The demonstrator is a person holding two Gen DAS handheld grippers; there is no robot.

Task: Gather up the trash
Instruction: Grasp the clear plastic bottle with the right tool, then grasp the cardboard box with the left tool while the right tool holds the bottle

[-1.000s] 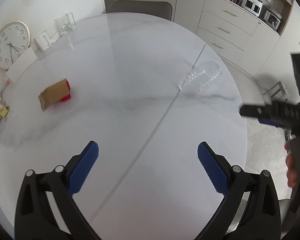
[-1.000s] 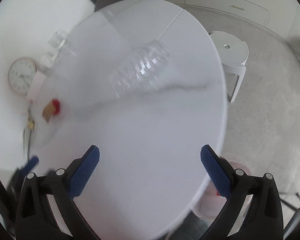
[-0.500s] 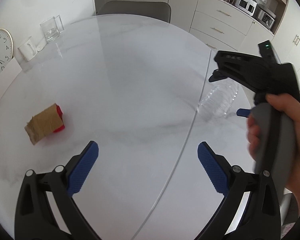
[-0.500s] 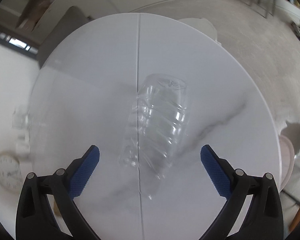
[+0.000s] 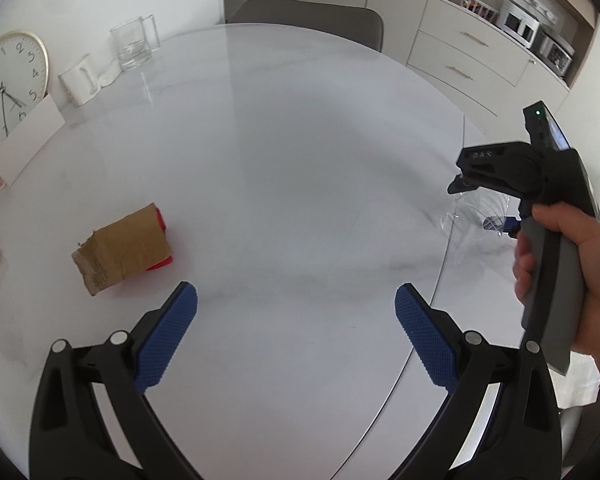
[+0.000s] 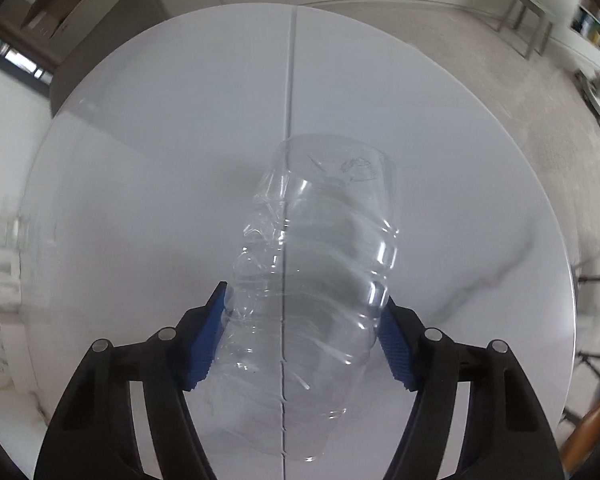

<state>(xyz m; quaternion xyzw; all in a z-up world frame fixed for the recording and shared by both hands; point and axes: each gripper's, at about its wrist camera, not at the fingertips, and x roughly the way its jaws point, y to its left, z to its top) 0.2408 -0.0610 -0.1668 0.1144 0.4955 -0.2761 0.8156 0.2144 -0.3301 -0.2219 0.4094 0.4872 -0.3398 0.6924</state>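
1 clear plastic bottle (image 6: 316,264), 1 cardboard box (image 5: 122,249), 1 white mug (image 5: 79,85), 2 glasses (image 5: 134,42), 1 wall clock (image 5: 8,88), 1 chair (image 5: 308,16); 2 tools: left tool (image 5: 296,300), right tool (image 6: 302,312).

In the left wrist view, most of the clear plastic bottle (image 5: 474,210) is hidden behind the right gripper (image 5: 486,204); the clock (image 5: 4,88) is cut by the edge, and the red item (image 5: 163,240) under the cardboard box (image 5: 122,248) cannot be identified

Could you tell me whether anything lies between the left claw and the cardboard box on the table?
Nothing visible does: only bare table separates the open left claw from the cardboard box, which lies ahead to its left.
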